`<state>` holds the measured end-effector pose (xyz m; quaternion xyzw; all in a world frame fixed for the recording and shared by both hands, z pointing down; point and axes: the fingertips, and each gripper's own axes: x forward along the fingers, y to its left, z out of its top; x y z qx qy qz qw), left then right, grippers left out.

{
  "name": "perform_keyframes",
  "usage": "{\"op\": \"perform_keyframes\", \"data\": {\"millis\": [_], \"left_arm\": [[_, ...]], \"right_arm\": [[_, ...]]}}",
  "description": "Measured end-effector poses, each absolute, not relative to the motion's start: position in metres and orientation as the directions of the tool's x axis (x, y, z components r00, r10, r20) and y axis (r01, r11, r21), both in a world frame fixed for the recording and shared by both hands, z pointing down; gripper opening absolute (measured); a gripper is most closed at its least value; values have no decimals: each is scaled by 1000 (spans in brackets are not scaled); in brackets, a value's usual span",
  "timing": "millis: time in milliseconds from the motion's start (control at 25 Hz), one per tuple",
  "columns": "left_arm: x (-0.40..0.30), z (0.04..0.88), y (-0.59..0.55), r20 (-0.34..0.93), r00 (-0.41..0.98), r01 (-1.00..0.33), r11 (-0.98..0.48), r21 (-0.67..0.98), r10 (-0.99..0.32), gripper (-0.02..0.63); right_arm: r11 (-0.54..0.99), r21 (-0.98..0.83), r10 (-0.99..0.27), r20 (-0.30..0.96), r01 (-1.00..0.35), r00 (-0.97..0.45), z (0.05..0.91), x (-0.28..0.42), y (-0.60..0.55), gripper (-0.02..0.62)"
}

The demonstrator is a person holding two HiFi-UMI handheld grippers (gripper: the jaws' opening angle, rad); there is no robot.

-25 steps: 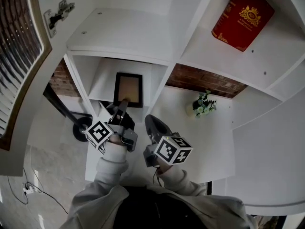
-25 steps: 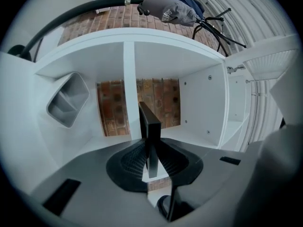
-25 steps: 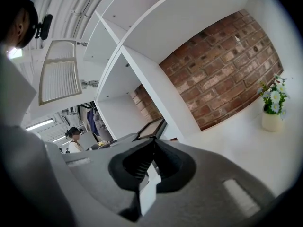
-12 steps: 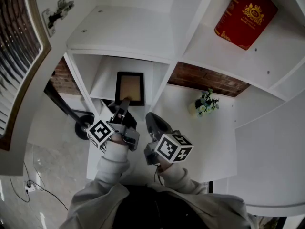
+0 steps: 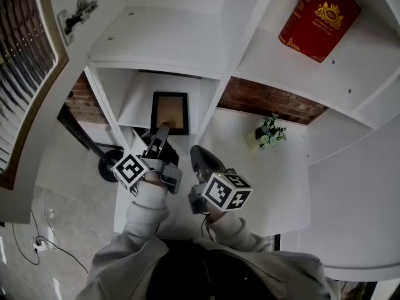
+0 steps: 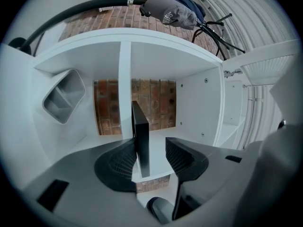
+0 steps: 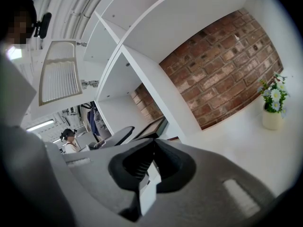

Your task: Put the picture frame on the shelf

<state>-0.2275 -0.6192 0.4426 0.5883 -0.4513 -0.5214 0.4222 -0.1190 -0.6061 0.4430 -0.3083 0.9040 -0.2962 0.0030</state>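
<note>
In the head view, the picture frame [image 5: 169, 112] stands upright in the left compartment of the white shelf unit [image 5: 162, 42], towards its far side. The left gripper [image 5: 164, 130] reaches into that compartment, its tips at the frame's near, lower edge. The right gripper [image 5: 195, 155] hangs just to the right of the left one, in front of the divider and apart from the frame. In the right compartment sits a small potted plant [image 5: 267, 135], and on the shelf above it lies a red book [image 5: 319, 17].

In the left gripper view, the frame [image 6: 141, 136] is seen edge-on, standing on the shelf board between the left gripper's [image 6: 150, 146] spread jaws. The jaws have just been opening; the left pad sits right against the frame, while the right pad is clear of it with a gap. A brick wall [image 6: 154, 100] shows behind the compartment.

In the right gripper view, the right gripper's [image 7: 152, 144] jaws are pressed together at the tips with nothing between them. Past them, to the left, part of the frame [image 7: 154, 125] shows. The potted plant [image 7: 273, 105] stands at the far right against the brick wall [image 7: 222, 65].
</note>
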Motion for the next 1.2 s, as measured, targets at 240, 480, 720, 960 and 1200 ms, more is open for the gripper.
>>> {"op": "perform_keyframes", "data": {"millis": [240,480,720,960,1200], "left_arm": [[-226,430,-617,-271,65,-78,-276,958,-960,262],[-225,424,-616,-262,59,-68,-265,962,-963,330],[-221,429,-615,-239,61,-71,-243,967,-969,330],[-219,430,-612,-225,58,-92,-229,969,-973,345],[-214,432,-608,-225,65,-118,-231,966,-972,345]], "right_arm": [[638,-538,-558,169,-551,-812,439,-117,-599,0],[639,-535,-567,157,-552,-809,435,-112,-594,0],[638,-537,-575,146,-553,-805,431,-106,-590,0],[635,-538,-582,138,-554,-802,428,-98,-587,0],[636,-544,-584,124,-547,-802,426,-93,-582,0]]}}
